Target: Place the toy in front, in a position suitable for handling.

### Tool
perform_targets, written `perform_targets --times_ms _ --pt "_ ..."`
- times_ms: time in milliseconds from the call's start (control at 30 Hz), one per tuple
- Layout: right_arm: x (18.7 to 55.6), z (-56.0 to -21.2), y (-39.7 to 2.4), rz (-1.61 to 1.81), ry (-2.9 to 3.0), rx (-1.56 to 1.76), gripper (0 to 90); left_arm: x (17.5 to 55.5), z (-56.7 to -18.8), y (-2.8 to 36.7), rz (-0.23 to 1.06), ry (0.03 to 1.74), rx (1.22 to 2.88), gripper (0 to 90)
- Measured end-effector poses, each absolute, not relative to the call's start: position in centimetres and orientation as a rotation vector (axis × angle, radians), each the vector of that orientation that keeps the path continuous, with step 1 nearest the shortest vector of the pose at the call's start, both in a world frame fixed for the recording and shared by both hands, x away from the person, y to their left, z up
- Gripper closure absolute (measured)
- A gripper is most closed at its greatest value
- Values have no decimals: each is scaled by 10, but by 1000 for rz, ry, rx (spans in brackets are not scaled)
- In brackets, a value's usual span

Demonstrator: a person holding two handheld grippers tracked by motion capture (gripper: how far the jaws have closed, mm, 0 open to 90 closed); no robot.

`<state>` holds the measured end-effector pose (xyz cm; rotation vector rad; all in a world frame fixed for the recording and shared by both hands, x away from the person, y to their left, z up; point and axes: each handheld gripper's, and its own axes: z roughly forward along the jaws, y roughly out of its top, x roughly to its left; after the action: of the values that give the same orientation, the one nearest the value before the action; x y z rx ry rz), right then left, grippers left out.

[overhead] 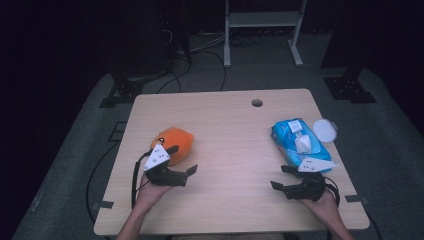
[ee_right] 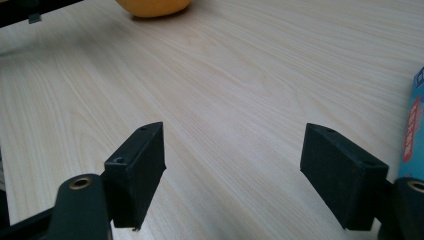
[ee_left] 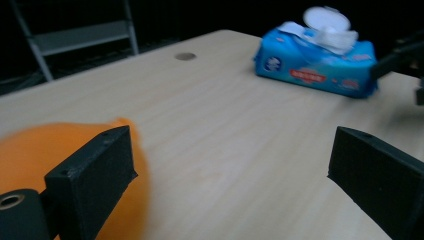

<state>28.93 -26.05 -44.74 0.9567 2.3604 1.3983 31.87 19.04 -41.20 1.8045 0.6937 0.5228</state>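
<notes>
High view: the left claw (overhead: 182,160) is spread and empty, the orange pouch (overhead: 172,143) touching it at 11 o'clock; the right claw (overhead: 281,177) is spread too, the wipes pack (overhead: 298,142) at 1 o'clock. Left claw view: pouch (ee_left: 30,150) behind the left jaw. Right claw view: only bare counter (ee_right: 235,90) between the jaws, pack edge (ee_right: 414,125) at 3 o'clock.

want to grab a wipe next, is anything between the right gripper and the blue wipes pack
Nothing visible does. The right gripper hangs open just in front of the blue wipes pack, with only bare table between them; its lid is already flipped open.
</notes>
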Motion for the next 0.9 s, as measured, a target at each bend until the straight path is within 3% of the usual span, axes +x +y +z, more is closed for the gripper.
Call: perform_targets --times_ms 200,567,633,667,733,900 --pt "288 -447 -261 1400 2354 962 246 339 -407 218 621 777 1791 39" --pt "287 -447 -261 1393 2364 958 246 376 -419 245 633 942 1820 40" --pt "286 -447 -262 1393 2361 958 247 382 -424 249 599 984 1821 40" --pt "286 -448 -263 1393 2363 959 247 389 -432 254 459 1030 1815 43" --pt "285 -448 -263 1390 2364 963 247 390 -436 254 428 1036 1805 50" --pt "285 -446 -263 1398 2355 938 270 382 -437 251 463 1014 1834 260"
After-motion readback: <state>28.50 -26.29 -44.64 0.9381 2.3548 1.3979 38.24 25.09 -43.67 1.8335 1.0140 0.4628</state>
